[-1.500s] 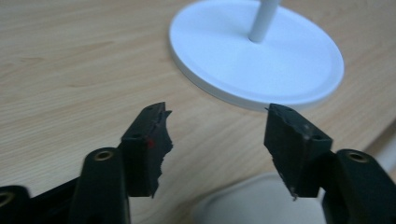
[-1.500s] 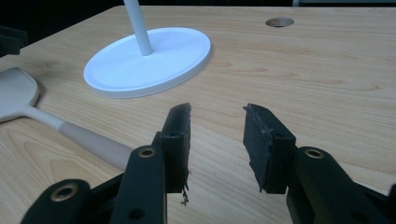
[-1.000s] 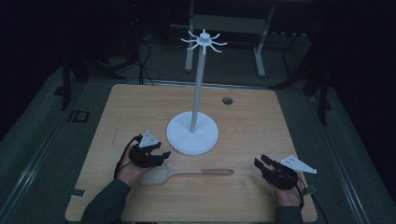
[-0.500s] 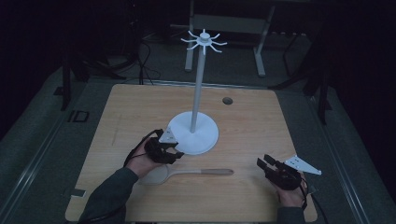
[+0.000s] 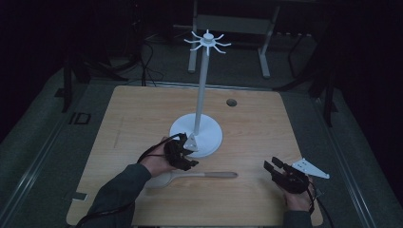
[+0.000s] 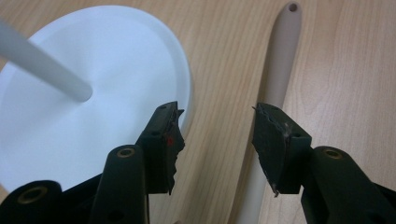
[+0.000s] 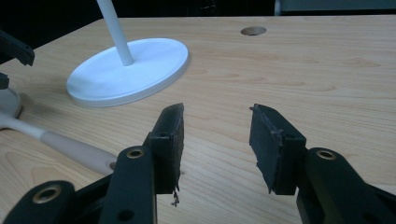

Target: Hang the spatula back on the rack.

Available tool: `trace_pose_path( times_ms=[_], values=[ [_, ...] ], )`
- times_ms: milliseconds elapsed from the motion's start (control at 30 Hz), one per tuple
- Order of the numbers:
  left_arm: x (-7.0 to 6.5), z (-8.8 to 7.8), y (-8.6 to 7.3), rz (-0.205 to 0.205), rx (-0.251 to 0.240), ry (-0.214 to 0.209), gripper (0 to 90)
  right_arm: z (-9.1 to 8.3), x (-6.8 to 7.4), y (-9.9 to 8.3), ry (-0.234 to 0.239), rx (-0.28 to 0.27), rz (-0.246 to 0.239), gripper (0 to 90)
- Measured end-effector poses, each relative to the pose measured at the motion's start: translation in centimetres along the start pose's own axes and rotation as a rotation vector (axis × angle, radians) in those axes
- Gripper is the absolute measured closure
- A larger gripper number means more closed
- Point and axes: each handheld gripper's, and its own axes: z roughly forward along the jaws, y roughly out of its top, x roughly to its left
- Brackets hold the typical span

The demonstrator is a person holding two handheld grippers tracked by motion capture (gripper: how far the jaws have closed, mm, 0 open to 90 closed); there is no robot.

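Observation:
A pale spoon [image 5: 199, 175] lies flat on the wooden table [image 5: 142, 114], bowl to the left, handle [image 6: 281, 70] to the right. Behind it stands a white rack with a round base [image 5: 209, 135], a thin pole and hooks [image 5: 207, 42] on top. My left gripper [image 5: 190, 162] hovers over the spoon's neck at the base's front edge. Its jaws [image 6: 217, 109] have just closed partway; they are open with nothing between them. My right gripper [image 5: 272, 166] stays low near the front right. Its jaws [image 7: 215, 108] have just been opening and are empty.
A small round hole [image 5: 231, 102] is in the table at the back right. In the right gripper view the rack base [image 7: 128, 70] and the spoon handle [image 7: 70, 147] lie to the left. A dark floor with cables and metal frames surrounds the table.
My left hand has moved right and a little up, from beside the spoon's bowl to the front edge of the rack's base. The right hand has kept its place.

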Motion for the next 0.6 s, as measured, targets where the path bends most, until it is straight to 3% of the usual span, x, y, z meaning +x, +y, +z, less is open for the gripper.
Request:
trace_pose_path(
  times_ms=[267,600],
  values=[
    [-0.1,1.3,1.3,0.051,0.062,-0.046,56.4,0.1,0.0,-0.1,-0.002,0.006,-0.004,54.6],
    [-1.8,4.4,2.1,0.133,0.175,-0.094,66.9,0.1,0.0,-0.1,-0.004,0.008,-0.008,54.5]
  ],
)
